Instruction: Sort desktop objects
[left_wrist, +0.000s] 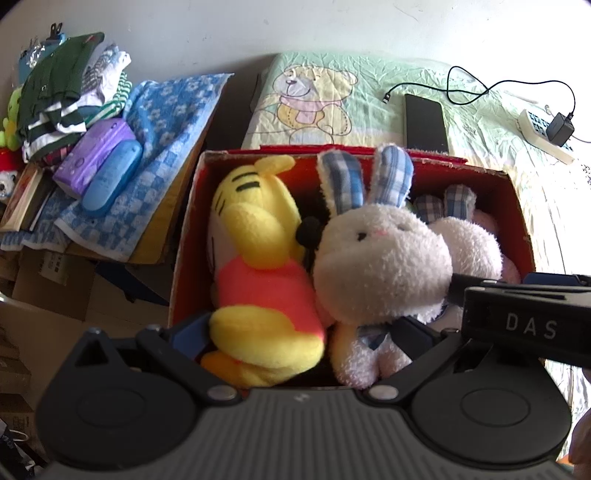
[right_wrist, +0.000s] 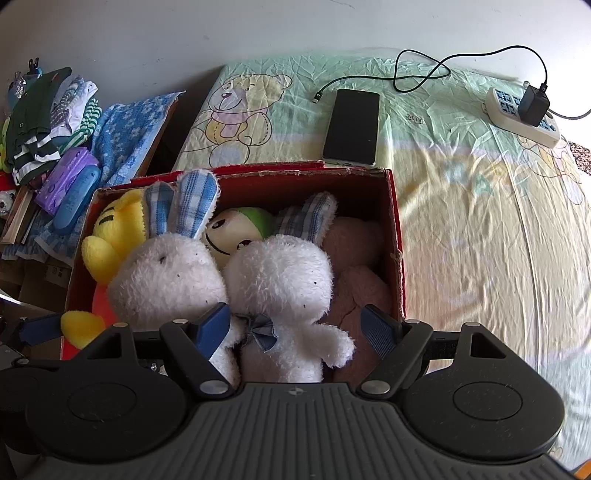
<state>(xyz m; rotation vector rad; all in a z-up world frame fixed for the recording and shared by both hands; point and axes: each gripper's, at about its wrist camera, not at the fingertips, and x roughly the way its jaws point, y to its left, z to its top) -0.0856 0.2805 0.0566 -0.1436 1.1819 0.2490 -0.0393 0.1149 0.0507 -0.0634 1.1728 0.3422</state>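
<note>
Plush toys fill the red box (right_wrist: 393, 236) at the bed's left edge, so I judge packing nearly done. My left tongs (left_wrist: 297, 334) and right tongs (right_wrist: 297, 326) both gape wide, holding nothing; next, perhaps the phone (right_wrist: 352, 127). "DAS" shows on the right tool's side.

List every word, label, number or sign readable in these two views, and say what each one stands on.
"DAS": white letters on the black body of the right gripper, seen in the left wrist view.
"MM" or similar: small stitched mark on the bedsheet, too small to be sure.
Faint large letters printed on the bedsheet, right of the red box: too washed out to read.
Labels on the cardboard boxes at left: too blurred to read.
</note>
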